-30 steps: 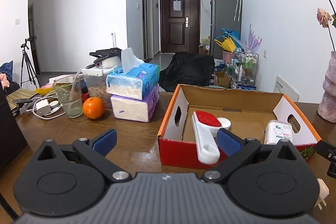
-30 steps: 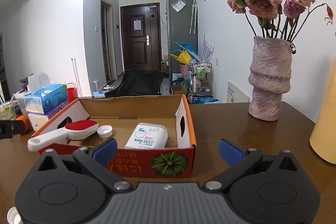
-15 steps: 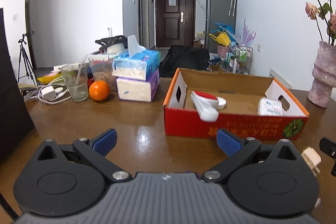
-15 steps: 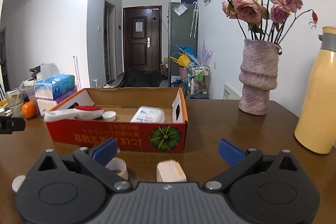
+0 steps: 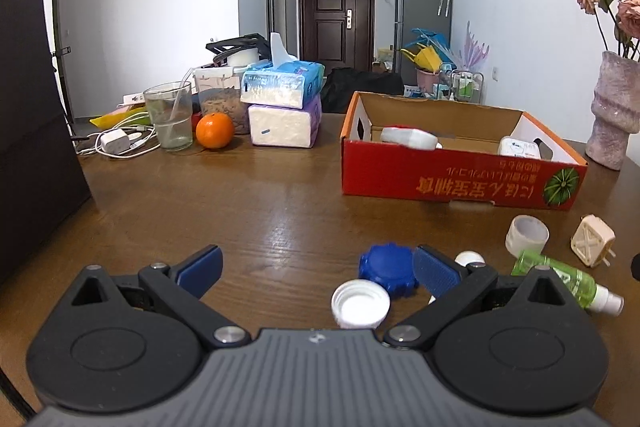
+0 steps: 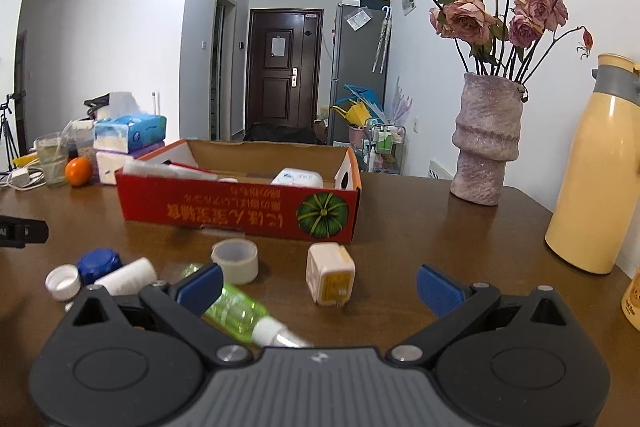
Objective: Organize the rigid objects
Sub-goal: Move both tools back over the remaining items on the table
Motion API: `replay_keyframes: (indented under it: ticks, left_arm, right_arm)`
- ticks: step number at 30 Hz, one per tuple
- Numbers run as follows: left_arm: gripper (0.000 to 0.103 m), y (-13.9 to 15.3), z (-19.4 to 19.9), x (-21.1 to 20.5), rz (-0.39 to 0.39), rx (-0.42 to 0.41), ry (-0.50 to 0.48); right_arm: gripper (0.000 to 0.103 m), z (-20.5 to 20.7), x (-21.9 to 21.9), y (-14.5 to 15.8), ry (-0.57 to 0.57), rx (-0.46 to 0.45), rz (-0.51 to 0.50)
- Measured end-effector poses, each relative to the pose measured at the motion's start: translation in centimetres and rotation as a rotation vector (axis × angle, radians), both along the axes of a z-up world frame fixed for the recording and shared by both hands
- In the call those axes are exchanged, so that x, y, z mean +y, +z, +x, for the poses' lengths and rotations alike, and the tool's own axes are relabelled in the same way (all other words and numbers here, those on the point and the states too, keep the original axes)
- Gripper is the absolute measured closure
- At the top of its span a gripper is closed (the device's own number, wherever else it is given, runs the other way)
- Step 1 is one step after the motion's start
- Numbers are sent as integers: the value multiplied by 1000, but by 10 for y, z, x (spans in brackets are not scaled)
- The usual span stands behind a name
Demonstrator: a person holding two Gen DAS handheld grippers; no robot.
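Across the wooden desk (image 5: 248, 211), going left to right, stand a glass of water (image 5: 168, 117) with a straw, an orange (image 5: 214, 130) and two stacked tissue packs (image 5: 282, 107), well apart from the grippers. Next comes the red cardboard box (image 5: 452, 175), printed with upside-down Chinese characters too small to read and a green pumpkin picture; inside lie a white brush with a red pad (image 5: 410, 137) and a white packet (image 5: 519, 147). Nearer the camera, the loose things lie before the box: a white cap (image 5: 360, 308), a blue cap (image 5: 387, 269), a tape roll (image 6: 235, 261), a green spray bottle (image 6: 240, 313) and a cream plug adapter (image 6: 330, 274). Both the left gripper (image 5: 316, 269) and right gripper (image 6: 318, 285) hover with jaws wide, holding nothing. Farthest right stand a vase of roses (image 6: 486, 143) and a yellow flask (image 6: 596, 167).
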State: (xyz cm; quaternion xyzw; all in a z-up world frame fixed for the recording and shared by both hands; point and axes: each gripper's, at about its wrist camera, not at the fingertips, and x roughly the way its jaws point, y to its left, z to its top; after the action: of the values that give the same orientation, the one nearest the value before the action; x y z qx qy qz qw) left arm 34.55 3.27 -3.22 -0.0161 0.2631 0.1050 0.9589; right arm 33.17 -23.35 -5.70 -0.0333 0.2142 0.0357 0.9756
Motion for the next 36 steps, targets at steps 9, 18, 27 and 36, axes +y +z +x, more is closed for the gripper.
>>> replay_keyframes:
  ticks: [9, 18, 27, 36]
  left_arm:
    - [0, -5, -9, 12, -26, 8, 0]
    - [0, -9, -4, 18, -53, 34, 8]
    - [0, -13, -1, 21, -59, 59, 12]
    - [0, -19, 5, 25, -68, 96, 5]
  right_arm:
    - [0, -16, -14, -12, -47, 41, 1]
    - [2, 1, -16, -19, -20, 81, -30]
    - [8, 25, 9, -29, 117, 131, -66]
    - [14, 61, 32, -36, 189, 194, -32]
